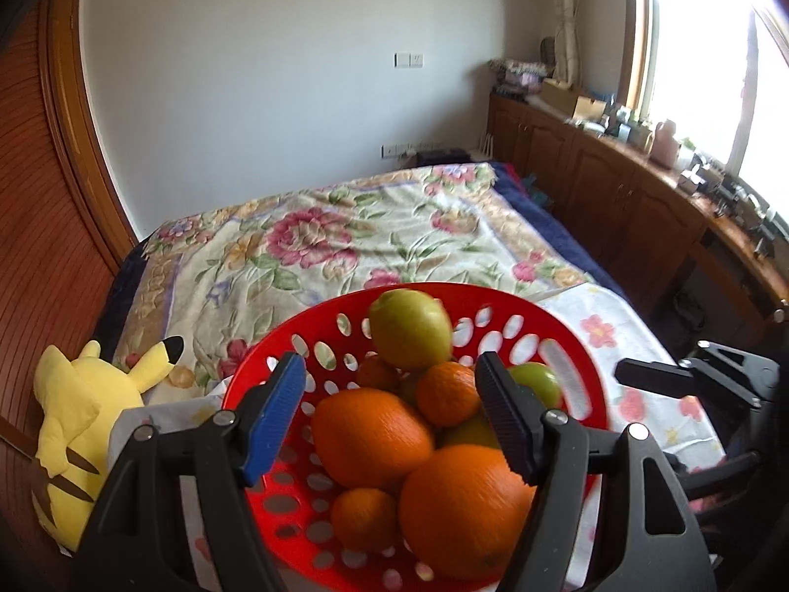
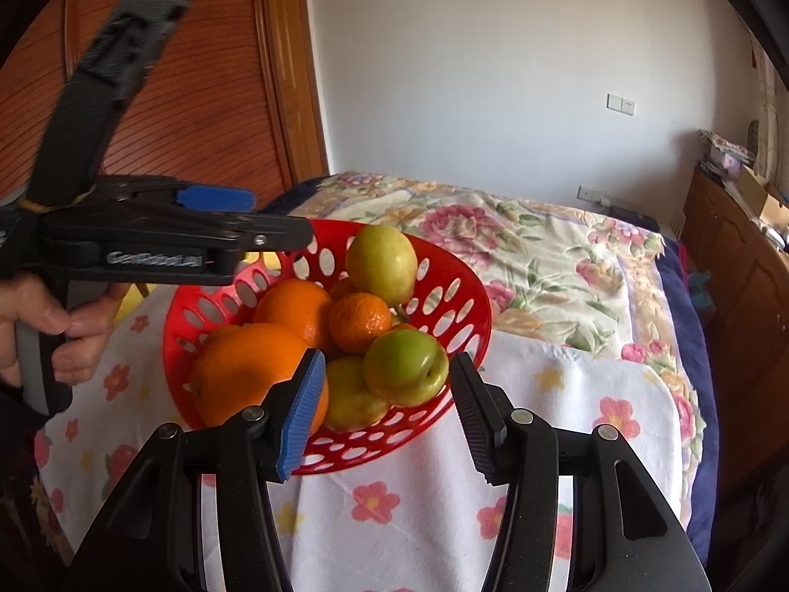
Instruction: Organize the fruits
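Note:
A red perforated basket (image 1: 567, 345) (image 2: 458, 291) sits on a white flowered cloth (image 2: 567, 394). It holds two large oranges (image 1: 370, 439) (image 2: 246, 370), small mandarins (image 1: 446, 392) (image 2: 359, 321), a yellow-green fruit on top (image 1: 410, 328) (image 2: 380, 256) and a green apple (image 1: 535, 382) (image 2: 407, 365). My left gripper (image 1: 389, 412) is open and empty, hovering over the basket above the oranges; it also shows in the right wrist view (image 2: 276, 224) at the basket's left rim. My right gripper (image 2: 387, 409) is open and empty, its jaws at the basket's near rim below the green apple.
The cloth lies on a bed with a floral quilt (image 1: 320, 237). A yellow Pikachu plush (image 1: 84, 409) lies left of the basket. A wooden wardrobe (image 1: 29, 197) is on the left. Wooden cabinets with clutter (image 1: 641, 182) line the window side on the right.

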A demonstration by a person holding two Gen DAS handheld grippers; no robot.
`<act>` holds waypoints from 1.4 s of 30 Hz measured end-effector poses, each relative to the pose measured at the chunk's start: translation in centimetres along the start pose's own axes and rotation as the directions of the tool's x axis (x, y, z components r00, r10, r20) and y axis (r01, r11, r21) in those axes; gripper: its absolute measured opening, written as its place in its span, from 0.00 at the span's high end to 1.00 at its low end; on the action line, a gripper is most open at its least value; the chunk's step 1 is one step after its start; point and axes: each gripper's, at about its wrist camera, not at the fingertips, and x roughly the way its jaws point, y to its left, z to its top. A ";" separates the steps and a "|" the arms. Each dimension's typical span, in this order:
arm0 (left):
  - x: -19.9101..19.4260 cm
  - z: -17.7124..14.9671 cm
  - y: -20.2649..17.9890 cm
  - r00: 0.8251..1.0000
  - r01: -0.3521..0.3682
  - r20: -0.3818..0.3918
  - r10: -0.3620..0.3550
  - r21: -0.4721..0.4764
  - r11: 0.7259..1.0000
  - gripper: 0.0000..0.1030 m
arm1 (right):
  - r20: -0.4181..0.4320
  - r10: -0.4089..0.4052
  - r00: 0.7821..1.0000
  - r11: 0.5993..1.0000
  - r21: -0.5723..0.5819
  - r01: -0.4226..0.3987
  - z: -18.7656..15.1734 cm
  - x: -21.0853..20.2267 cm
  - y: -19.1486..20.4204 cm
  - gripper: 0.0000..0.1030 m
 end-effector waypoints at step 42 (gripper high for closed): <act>-23.5 -15.1 -5.2 0.944 -0.093 0.314 0.102 -0.044 0.995 0.04 | 0.240 -0.113 0.964 0.992 0.081 0.096 -7.1 -18.2 9.0 0.31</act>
